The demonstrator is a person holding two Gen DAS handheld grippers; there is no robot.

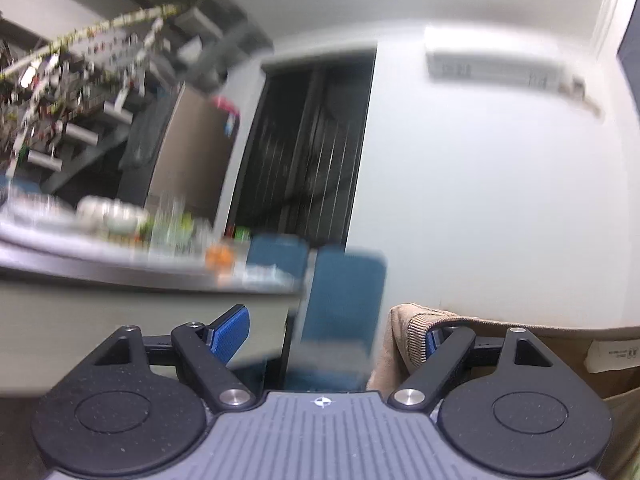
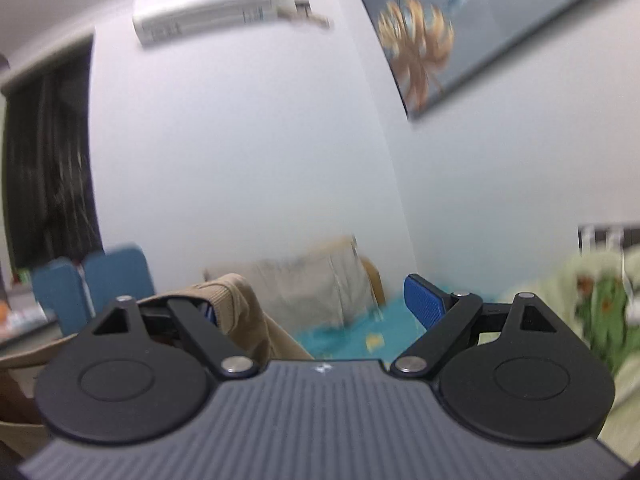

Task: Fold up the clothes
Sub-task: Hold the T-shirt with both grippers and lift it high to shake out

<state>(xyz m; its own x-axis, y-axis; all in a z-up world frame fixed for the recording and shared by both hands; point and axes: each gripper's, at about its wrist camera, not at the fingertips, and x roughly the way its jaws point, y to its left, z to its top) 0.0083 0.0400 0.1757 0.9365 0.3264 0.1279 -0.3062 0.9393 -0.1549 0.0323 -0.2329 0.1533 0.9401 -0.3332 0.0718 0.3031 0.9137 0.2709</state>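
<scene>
A tan knit garment (image 1: 408, 332) with a ribbed edge hangs over the right finger of my left gripper (image 1: 332, 328). Its cloth runs off to the right, where a white label (image 1: 612, 354) shows. That gripper's jaws stand wide apart, with the left blue pad (image 1: 230, 332) bare and nothing pinched between them. In the right wrist view the same garment (image 2: 240, 304) drapes over the left finger of my right gripper (image 2: 312, 300) and trails down to the left. The right gripper is open too, with its right blue pad (image 2: 424, 304) bare. Both grippers are held high and point level at the wall.
A cluttered table (image 1: 100, 276) stands at the left with blue chairs (image 1: 344, 300) beside it, and a dark doorway (image 1: 308, 140) lies behind. In front of my right gripper are a beige cushion (image 2: 312, 284), a teal cover (image 2: 356, 340) and green patterned fabric (image 2: 600, 304).
</scene>
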